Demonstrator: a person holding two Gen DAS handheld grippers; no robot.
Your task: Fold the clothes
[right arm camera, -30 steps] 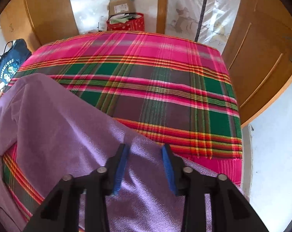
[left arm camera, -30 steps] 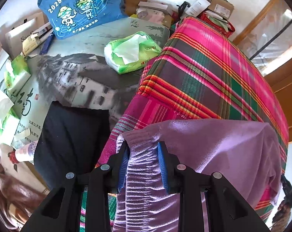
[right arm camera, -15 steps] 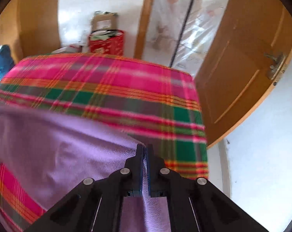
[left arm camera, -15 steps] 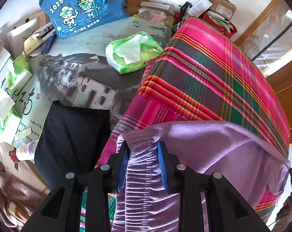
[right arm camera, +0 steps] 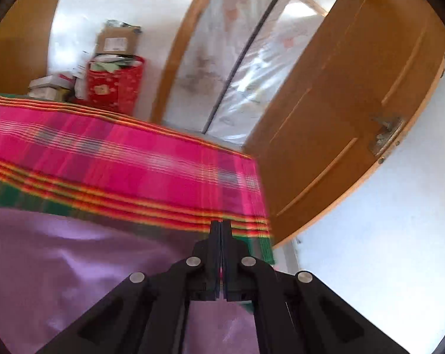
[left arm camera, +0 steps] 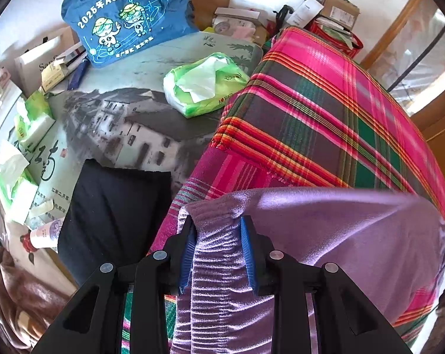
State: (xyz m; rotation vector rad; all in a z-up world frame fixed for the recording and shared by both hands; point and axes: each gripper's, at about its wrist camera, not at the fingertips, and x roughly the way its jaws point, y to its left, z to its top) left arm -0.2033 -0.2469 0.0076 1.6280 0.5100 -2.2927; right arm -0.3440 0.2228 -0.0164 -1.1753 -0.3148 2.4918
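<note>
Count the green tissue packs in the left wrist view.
3: one open green tissue pack beside the plaid cloth, two at the left edge. Clutter may hide more.

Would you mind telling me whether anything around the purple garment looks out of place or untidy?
The purple garment looks fine, held up by both grippers. The side surface is cluttered: an open green tissue pack lies askew by the plaid cloth, and a small bottle lies tipped on its side beside the black garment.
</note>
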